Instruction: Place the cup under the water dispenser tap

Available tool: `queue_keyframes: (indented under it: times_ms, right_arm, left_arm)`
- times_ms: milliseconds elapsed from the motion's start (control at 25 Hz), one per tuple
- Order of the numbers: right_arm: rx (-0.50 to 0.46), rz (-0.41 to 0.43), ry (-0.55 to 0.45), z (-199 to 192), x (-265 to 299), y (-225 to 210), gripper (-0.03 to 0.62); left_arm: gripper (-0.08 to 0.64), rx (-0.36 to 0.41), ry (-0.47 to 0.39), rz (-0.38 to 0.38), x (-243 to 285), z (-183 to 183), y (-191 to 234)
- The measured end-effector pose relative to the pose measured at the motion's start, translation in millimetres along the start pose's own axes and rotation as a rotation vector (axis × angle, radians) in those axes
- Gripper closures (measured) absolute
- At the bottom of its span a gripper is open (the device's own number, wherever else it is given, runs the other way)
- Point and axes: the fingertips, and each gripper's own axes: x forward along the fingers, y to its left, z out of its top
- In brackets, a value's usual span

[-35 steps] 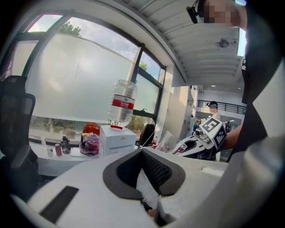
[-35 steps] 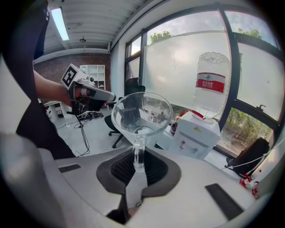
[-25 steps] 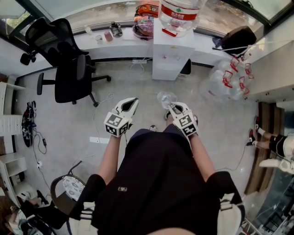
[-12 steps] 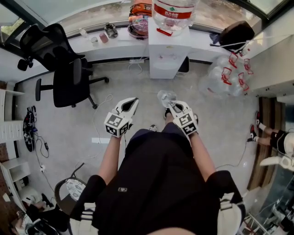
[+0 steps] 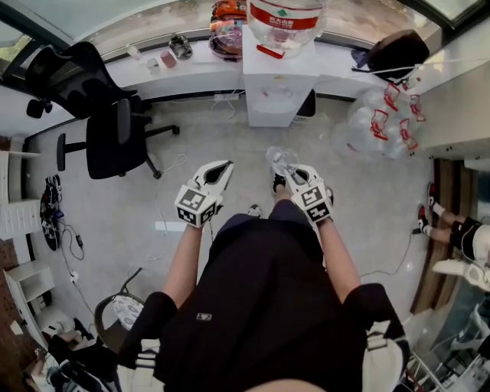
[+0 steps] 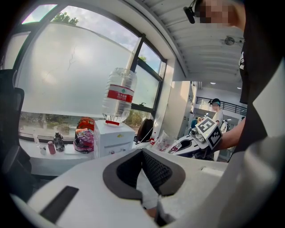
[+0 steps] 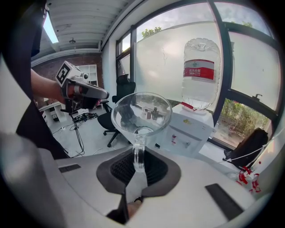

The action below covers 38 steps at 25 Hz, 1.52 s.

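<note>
1. Operator: stands on the grey floor (image 5: 230,145), facing the window ledge (image 5: 153,73), one hand-held gripper per hand.
2. R gripper (image 5: 289,170): jaws nearly together, clamped on a narrow clear part at the near side of the cup (image 5: 279,161). Right gripper view confirms that the pads pinch this strip and the bowl of the cup stands above the jaw tips.
3. Cup: clear glass, mouth tilted toward the gripper's camera, held in the air above the floor. It is in front of the water dispenser (image 5: 276,84) and well apart from it, not under the taps.
4. L gripper (image 5: 222,167): jaws closed together, nothing between them. It is level with the R gripper, beside it, not touching it.
5. Water dispenser: white box set against the window ledge, between the ledge's two runs. An inverted clear bottle (image 5: 285,19) with a red label sits on top.
6. Ledge, L of dispenser: snack packets (image 5: 226,34) next to the dispenser, small bottles (image 5: 180,46) farther along.
7. Ledge, R of dispenser: black bag (image 5: 398,53).
8. Floor, L side: black office chair (image 5: 99,115).
9. Floor, R side: cluster of empty clear bottles (image 5: 383,122) w/ red handles, near the R wall.
</note>
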Motion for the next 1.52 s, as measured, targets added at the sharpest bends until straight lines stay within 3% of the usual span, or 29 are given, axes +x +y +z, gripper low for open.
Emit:
queue_keyframes:
  times_ms: [440,800,1000,1520]
  right_arm:
    - [0.052,0.018,0.042,-18.6,26.3,-55.1,0.578]
    - [0.093,0.003,0.089,-45.4,58.5,-104.5,0.578]
    - [0.132,0.001,0.123,-72.3,88.5,-128.1,0.578]
    - [0.204,-0.022,0.194,-134.9,183.0,-192.2,0.578]
  left_arm:
    - [0.560,-0.044,0.039,0.007,48.7,10.0,20.3]
    - [0.559,-0.012,0.108,-0.039,102.6,15.8,25.5]
    - [0.560,0.018,0.170,-0.057,126.8,6.0,27.2]
    - [0.560,-0.015,0.254,-0.090,179.3,-19.6,45.2]
